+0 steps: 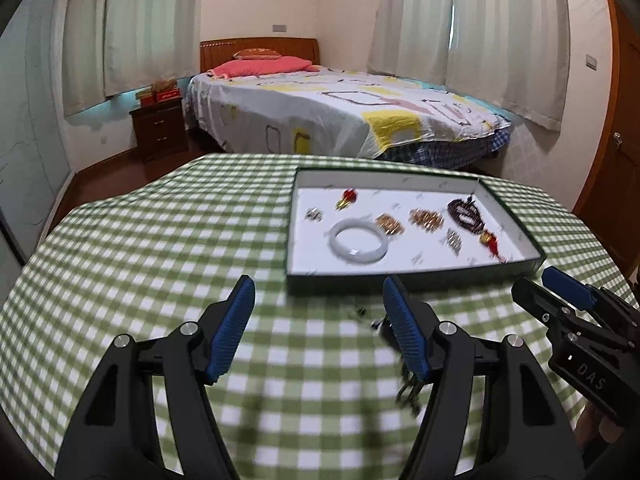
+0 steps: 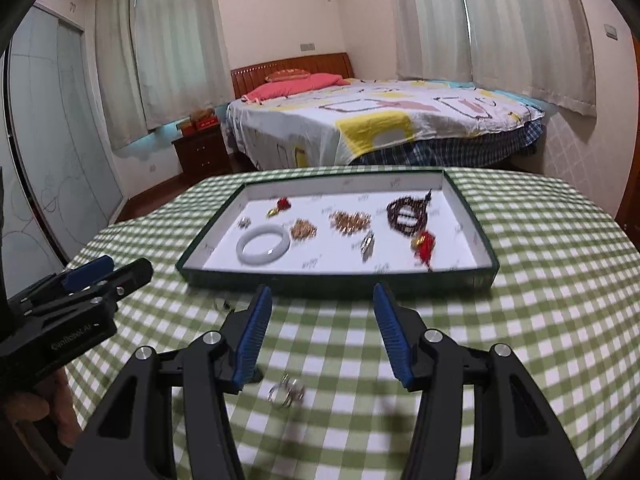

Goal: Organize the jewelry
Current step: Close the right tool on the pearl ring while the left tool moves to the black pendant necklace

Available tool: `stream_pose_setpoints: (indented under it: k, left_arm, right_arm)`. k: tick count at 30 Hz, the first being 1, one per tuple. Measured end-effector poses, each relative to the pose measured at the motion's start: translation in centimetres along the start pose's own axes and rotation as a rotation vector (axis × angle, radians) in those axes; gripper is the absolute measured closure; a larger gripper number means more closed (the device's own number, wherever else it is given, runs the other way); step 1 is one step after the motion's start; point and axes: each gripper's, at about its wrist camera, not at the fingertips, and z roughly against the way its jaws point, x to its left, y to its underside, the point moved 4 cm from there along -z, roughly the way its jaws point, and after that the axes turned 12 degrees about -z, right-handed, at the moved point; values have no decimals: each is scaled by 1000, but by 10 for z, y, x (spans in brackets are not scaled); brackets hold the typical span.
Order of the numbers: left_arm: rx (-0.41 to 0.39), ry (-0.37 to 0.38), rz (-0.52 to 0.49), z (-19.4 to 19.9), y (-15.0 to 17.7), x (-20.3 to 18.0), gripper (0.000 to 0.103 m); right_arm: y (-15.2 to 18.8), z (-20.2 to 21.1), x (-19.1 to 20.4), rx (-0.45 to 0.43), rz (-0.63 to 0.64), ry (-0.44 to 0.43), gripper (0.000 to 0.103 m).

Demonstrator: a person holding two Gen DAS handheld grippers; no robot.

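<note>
While both claws gape, tray [image 2: 476, 236] lies lengthwise left-to-right.

Both wrist views look forward and down across the checked table [image 1: 160, 240] toward the tray [image 1: 516, 268], bed [image 1: 320, 112] beyond. The left one sits left of the tray, the right one nearly centred [image 2: 336, 284]; both seem equally near.

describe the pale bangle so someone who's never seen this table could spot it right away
On the green checked tablecloth sits a shallow dark-rimmed tray with a white floor. The bangle lies flat in its near left part. It is the only plain, smooth whitish ring there; its neighbours are small clusters of gold, red or dark beads.
</note>
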Motion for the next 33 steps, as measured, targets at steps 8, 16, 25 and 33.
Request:
stream_pose_setpoints:
  k: [8,16,25,33]
  left_arm:
    - [32,-36,42,15,25,29,38]
    - [56,-60,113,17,37,56,38]
    - [78,-60,106,9,42,53,38]
    - [90,-47,87,6,46,44,38]
  right_arm:
    - [21,-9,18,52,28,14,55]
    - [41,-22,24,107,55,54,59]
    - [48,-33,14,170,42,91,63]
    - [55,-44,9,246,30,99,80]
